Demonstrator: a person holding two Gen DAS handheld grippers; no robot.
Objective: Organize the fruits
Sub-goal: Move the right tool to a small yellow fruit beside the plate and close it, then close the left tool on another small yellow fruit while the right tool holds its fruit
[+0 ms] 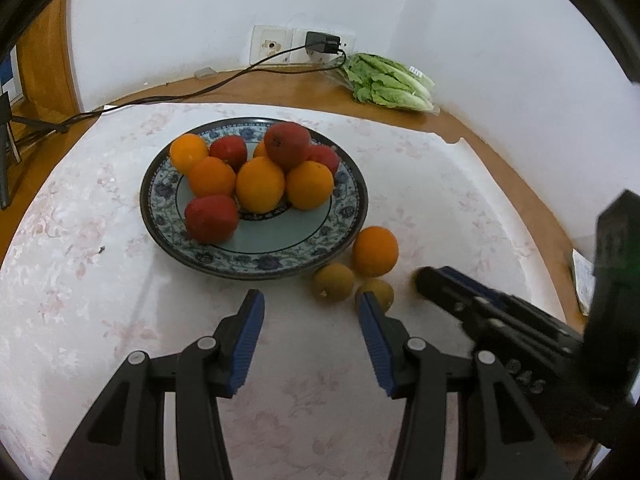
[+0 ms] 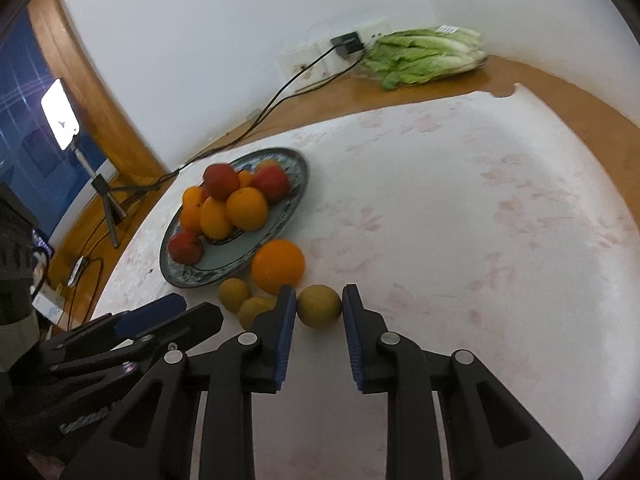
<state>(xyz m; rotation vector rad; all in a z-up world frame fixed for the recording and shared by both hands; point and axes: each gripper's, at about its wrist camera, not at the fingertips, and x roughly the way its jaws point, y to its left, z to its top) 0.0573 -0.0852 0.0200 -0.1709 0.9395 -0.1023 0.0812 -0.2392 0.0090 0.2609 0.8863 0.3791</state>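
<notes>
A blue-patterned plate holds a pile of oranges and red fruits. On the cloth to its right lie a loose orange and two small yellow-green fruits. My left gripper hangs open over bare cloth in front of the plate, with nothing between its fingers. In the right wrist view my right gripper is shut on a third small yellow-green fruit, which rests on the cloth beside the loose orange. In the left wrist view the right gripper hides that fruit.
A bagged lettuce lies at the back against the wall. A black cable runs from a wall charger across the wooden table edge. A lit phone on a small tripod stands off to the left. The pale floral cloth covers the table.
</notes>
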